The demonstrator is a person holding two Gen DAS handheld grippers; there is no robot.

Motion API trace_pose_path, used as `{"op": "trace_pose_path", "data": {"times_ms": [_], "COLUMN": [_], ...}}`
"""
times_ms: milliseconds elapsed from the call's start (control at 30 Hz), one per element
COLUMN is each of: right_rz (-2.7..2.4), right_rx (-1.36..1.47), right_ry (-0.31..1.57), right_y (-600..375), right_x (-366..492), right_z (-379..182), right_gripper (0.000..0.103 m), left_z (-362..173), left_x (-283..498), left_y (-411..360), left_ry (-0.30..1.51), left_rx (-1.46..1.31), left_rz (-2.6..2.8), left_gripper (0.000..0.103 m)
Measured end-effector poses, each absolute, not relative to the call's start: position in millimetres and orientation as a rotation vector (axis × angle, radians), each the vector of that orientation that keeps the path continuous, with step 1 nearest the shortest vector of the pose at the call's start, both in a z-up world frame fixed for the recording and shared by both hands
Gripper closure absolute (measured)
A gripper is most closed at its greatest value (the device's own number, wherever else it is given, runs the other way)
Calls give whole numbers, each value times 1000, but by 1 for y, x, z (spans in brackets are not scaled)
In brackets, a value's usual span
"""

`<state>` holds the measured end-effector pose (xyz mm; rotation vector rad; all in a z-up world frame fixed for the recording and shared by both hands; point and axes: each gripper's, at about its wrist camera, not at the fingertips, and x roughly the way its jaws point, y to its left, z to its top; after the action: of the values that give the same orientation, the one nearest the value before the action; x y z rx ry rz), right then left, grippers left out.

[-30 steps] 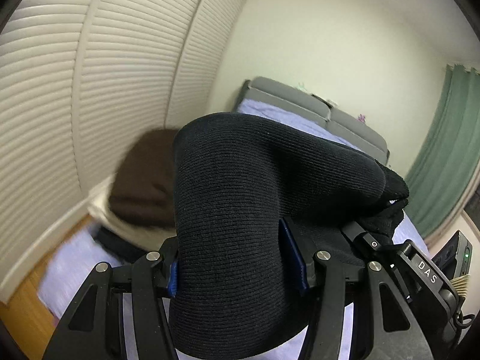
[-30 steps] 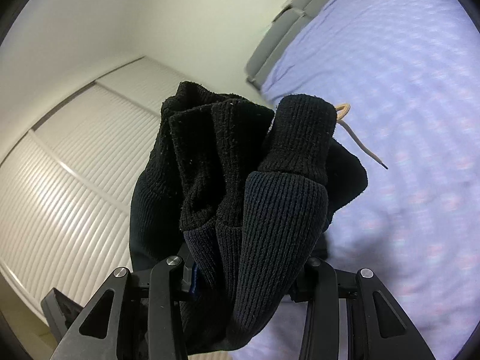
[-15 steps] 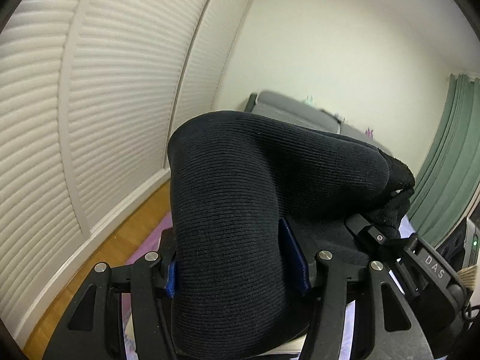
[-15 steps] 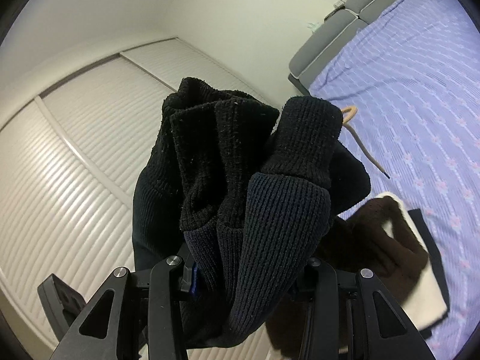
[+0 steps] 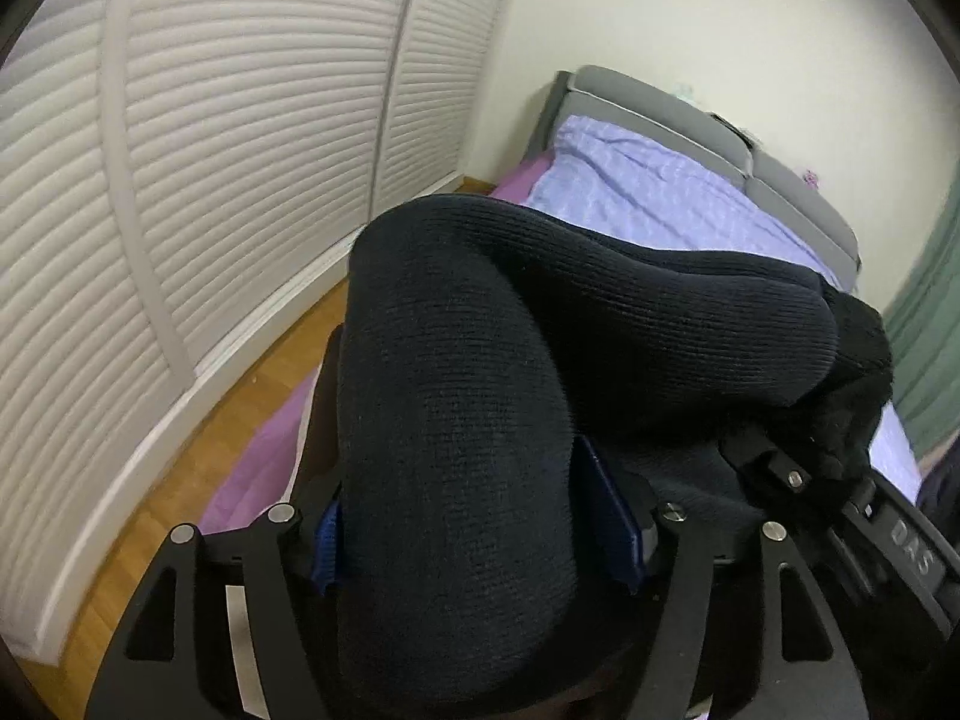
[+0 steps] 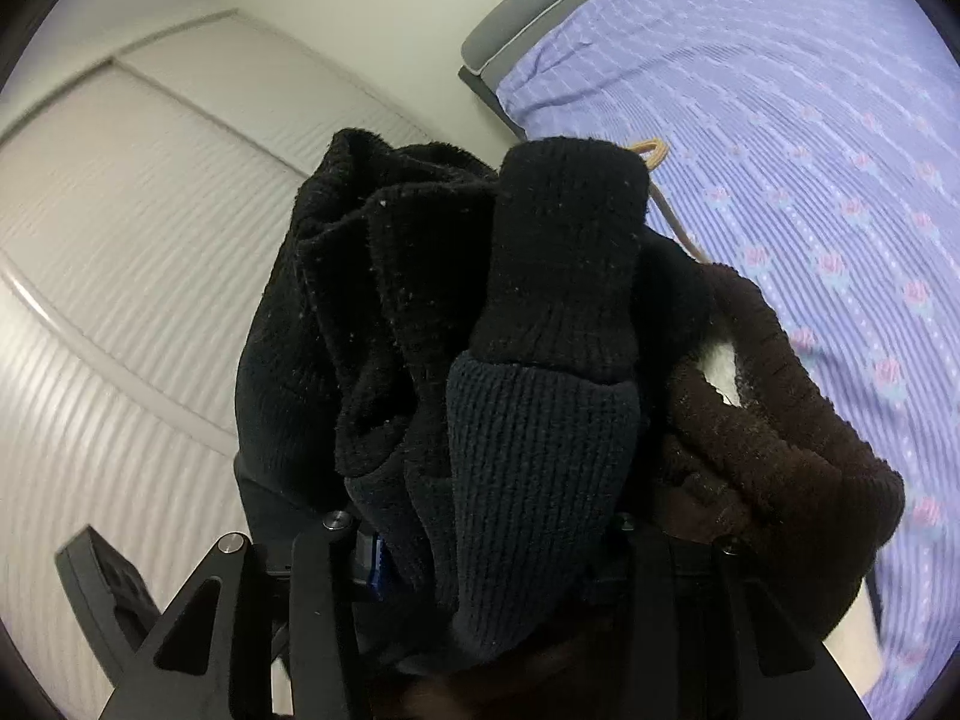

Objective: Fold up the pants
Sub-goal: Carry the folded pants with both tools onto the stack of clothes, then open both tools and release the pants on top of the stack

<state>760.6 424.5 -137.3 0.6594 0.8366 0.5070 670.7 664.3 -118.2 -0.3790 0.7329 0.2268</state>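
The dark knitted pants (image 5: pixel 480 390) are bundled into a thick roll that both grippers carry above the bed's left edge. In the left wrist view my left gripper (image 5: pixel 474 528) has its jaws opening, with the roll still filling the gap and touching both blue pads. The right gripper's body (image 5: pixel 840 498) shows at the lower right, buried in the same cloth. In the right wrist view my right gripper (image 6: pixel 492 546) is shut on the pants (image 6: pixel 540 420), whose ribbed cuffs stick up. A tan drawstring (image 6: pixel 651 150) trails behind them.
A brown fleecy garment (image 6: pixel 780 450) over something white (image 6: pixel 720 366) lies just right of the right gripper on the lilac bed sheet (image 6: pixel 810 120). White louvred wardrobe doors (image 5: pixel 210 150) and a strip of wood floor (image 5: pixel 240 408) run along the left. Grey headboard (image 5: pixel 660 114) at the back.
Both grippers have dropped and swung across with the pants. The brown garment now sits close beside the right gripper. The left jaws stand wider around the roll.
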Motion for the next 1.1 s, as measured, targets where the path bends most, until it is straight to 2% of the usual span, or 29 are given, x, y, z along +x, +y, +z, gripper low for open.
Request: {"op": "trace_pose_path", "data": {"times_ms": [100,133,200,233,300,333,367,433,600,800,867,1100], "right_rz": [529,531,529,533,540,542,534,500,506,492,479,398], "right_rx": [619,608,615,636,676,687,693,702,609,446,388,150], "right_ry": [795,776,759,750,733,725,721,707,702,597,564,414], "right_y": [421,419,417,413,405,403,400,394,383,350,336,255], "right_x": [746,739,731,723,712,707,700,692,654,603,605,514], "right_z": [-124,-115,-106,-104,-103,-101,-97,-92,-65,-35,-31,-4], "right_gripper": [60,55,48,43,37,32,20,6,6,6,6,3], "left_z": [-96,-89,-79,-73,-66,-61,-57,-49,-37,-27,-26,-20], "left_x": [661,655,642,632,618,611,606,594,567,512,482,378], "left_y": [665,662,655,651,650,651,653,657,649,624,607,508], "left_ry": [687,681,664,651,626,612,600,569,543,488,455,398], "left_rx": [-350,-309,-259,-248,-248,-254,-261,-285,-289,-302,-303,-225], "left_rz": [224,225,234,240,246,250,254,257,261,286,293,337], "left_gripper": [28,27,19,10,8,5,0,0,0,0,0,0]}}
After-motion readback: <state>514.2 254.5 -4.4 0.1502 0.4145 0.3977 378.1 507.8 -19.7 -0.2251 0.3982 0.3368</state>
